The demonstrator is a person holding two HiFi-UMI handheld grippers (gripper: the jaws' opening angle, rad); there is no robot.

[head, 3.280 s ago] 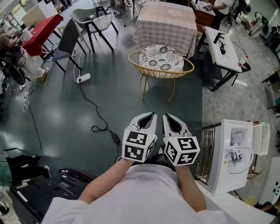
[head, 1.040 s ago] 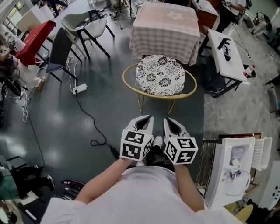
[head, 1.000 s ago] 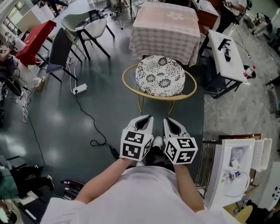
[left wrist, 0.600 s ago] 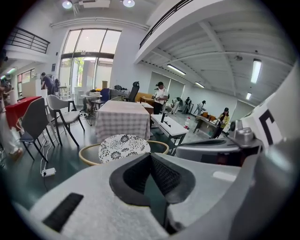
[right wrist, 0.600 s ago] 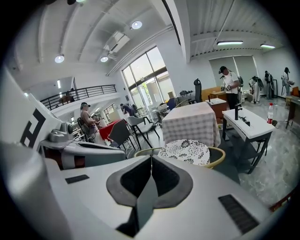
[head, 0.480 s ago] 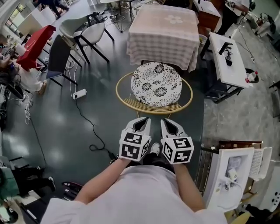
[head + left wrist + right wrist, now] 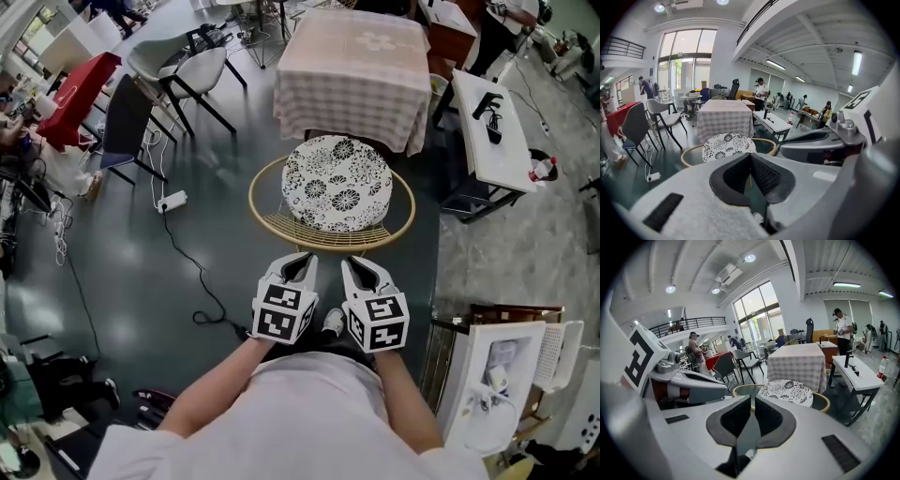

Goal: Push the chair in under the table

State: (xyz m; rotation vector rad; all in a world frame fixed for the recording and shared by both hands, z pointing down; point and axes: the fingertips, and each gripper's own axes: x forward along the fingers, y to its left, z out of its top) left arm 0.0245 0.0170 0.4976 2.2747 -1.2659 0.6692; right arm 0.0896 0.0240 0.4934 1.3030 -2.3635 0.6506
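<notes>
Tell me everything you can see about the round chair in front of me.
The chair is a round, shallow basket seat of woven, wicker-like strands with a thick yellow rim. A round black-and-white flowered cushion lies in it. It stands upright on the dark floor, in front of the checked-cloth table, not yet under it.

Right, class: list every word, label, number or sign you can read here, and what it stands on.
No readable words or numbers anywhere.
Cubes on the left gripper and right gripper: black-and-white square markers, no letters.
Stickers on the white appliance: too small to read.
</notes>
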